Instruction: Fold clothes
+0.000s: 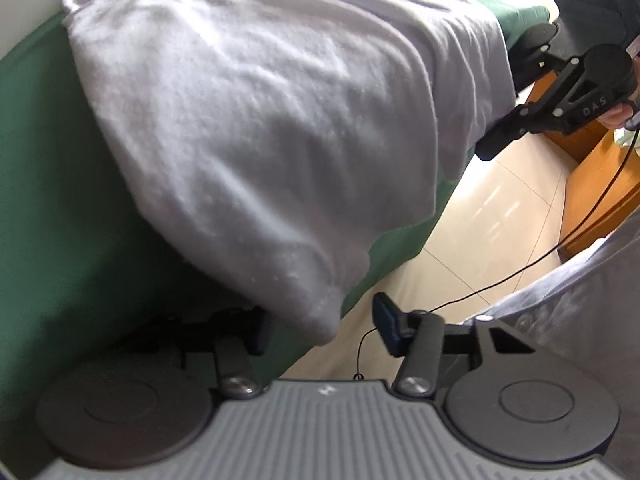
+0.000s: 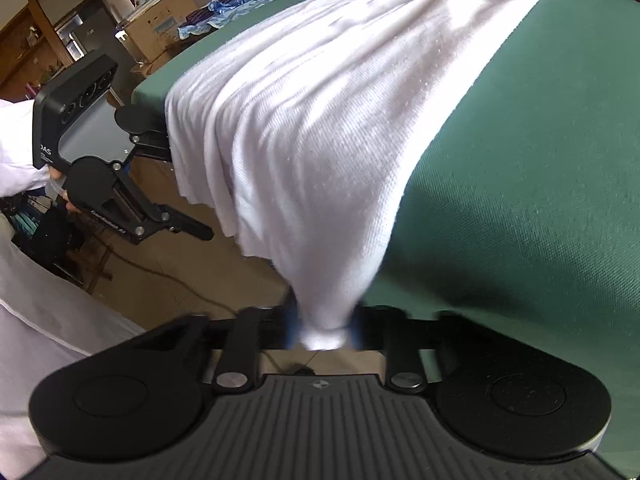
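Note:
A white knit garment (image 1: 260,120) lies stretched along the green table (image 1: 52,208), with its near edge draped over the side. My left gripper (image 1: 324,332) is open. A hanging corner of the garment sits between its spread fingers, and nothing is clamped. In the right wrist view the garment (image 2: 320,120) narrows into a taut bunch that runs into my right gripper (image 2: 324,330), which is shut on it just off the table (image 2: 520,168) edge. The right tool's black body (image 1: 592,80) shows at the garment's far hem. The left tool's body (image 2: 104,196) shows beside the overhanging hem.
Beige floor tiles (image 1: 500,208) lie beyond the table edge, with a thin black cable (image 1: 520,268) trailing across them. Wooden furniture (image 1: 596,200) stands to the right. Cardboard boxes (image 2: 160,28) and shelves are behind. A person's white sleeve (image 2: 16,152) is at the left.

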A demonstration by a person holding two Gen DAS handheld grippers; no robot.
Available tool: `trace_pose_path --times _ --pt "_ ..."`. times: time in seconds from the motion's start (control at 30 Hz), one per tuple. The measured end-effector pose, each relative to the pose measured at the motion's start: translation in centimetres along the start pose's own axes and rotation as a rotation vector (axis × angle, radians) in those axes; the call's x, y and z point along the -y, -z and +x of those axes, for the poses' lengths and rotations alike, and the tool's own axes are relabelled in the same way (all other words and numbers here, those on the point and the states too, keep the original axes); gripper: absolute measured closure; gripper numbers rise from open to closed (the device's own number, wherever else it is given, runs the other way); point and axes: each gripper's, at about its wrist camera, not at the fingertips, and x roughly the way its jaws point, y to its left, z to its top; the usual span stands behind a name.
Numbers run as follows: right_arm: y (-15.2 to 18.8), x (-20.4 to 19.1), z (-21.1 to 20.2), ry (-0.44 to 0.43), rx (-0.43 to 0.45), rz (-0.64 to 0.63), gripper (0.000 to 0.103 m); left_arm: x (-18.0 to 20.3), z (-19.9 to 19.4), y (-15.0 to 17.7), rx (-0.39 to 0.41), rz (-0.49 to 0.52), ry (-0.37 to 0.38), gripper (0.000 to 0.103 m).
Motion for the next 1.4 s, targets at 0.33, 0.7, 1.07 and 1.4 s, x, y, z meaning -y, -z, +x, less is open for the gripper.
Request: trace_pose_path --times 0.33,0.7,1.07,1.4 --pt "0.5 -1.4 -2.6 -0.062 0.004 0.056 0.090 1.0 -4.4 0.3 0.038 -0.048 0.036 0.102" --pt "-1.9 -1.4 -5.6 -0.204 0.037 0.127 0.090 1.6 -8.1 -0.9 0.069 -0.122 0.064 0.102" --pt "-7.0 3.2 -7.7 -0.374 0.111 0.349 0.090 -2.7 -12.3 -5.8 0.174 -0.200 0.135 0.102" --pt "-11.7 7.3 -6.9 -0.297 0.223 0.499 0.090 -10.9 -8.5 -12.0 0.224 -0.199 0.119 0.102"
